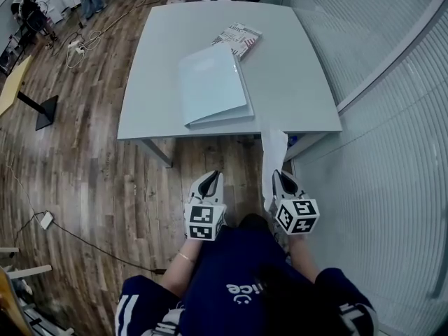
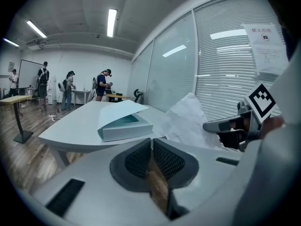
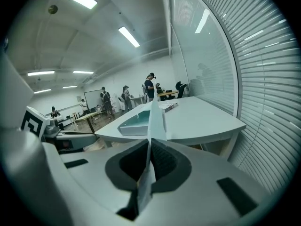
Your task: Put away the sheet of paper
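Standing ahead, the tabletop (image 1: 301, 89) carries a pale blue box (image 1: 210, 86), partly open, likely the intended store. The sheet of paper (image 1: 274, 149) is held up before the tabletop's near edge, pinched in the clenched right claw (image 1: 281, 177) for carrying. The left claw (image 1: 212, 176) is clenched on nothing, apparently idle.
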`<state>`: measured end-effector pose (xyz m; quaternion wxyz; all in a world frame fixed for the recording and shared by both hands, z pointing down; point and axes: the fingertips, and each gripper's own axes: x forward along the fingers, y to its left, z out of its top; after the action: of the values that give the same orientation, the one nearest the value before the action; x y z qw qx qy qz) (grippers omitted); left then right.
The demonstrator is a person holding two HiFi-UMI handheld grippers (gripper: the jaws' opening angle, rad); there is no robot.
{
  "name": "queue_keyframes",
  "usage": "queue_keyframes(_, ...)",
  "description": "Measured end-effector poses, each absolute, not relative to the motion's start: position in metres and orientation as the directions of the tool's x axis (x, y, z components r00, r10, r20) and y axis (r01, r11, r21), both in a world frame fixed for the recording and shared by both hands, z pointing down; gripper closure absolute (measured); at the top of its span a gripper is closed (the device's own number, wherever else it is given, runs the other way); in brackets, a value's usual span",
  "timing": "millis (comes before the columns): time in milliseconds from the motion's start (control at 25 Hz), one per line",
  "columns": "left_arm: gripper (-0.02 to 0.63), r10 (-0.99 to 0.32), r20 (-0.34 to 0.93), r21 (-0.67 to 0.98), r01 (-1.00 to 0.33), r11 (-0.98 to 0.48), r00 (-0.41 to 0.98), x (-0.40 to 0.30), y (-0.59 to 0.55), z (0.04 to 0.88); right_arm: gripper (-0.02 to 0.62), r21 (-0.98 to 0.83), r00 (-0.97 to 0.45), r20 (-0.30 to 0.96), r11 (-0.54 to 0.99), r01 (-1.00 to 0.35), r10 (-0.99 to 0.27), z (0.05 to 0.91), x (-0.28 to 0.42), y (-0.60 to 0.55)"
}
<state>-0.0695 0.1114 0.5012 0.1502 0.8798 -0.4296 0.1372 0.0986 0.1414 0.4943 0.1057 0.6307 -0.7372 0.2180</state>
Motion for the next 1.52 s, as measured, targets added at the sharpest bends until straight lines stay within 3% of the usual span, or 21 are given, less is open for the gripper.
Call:
queue_keyframes(560,0.6,-0.748,0.387,0.11,-0.832,-0.544,0.54,-0.083,0.078,0.511,0.586,-0.177,-0.199,0.412,0.136,-0.975,-0.889,0.486,0.1,0.101)
queue_keyframes(1520,0.597,-0.798,0.473,0.002,-0.907,-0.422,0.373,-0.025,-0.066,0.515,0.586,-0.329,-0.333,0.276,0.237,-0.914,-0.902,0.437,0.183,-0.118)
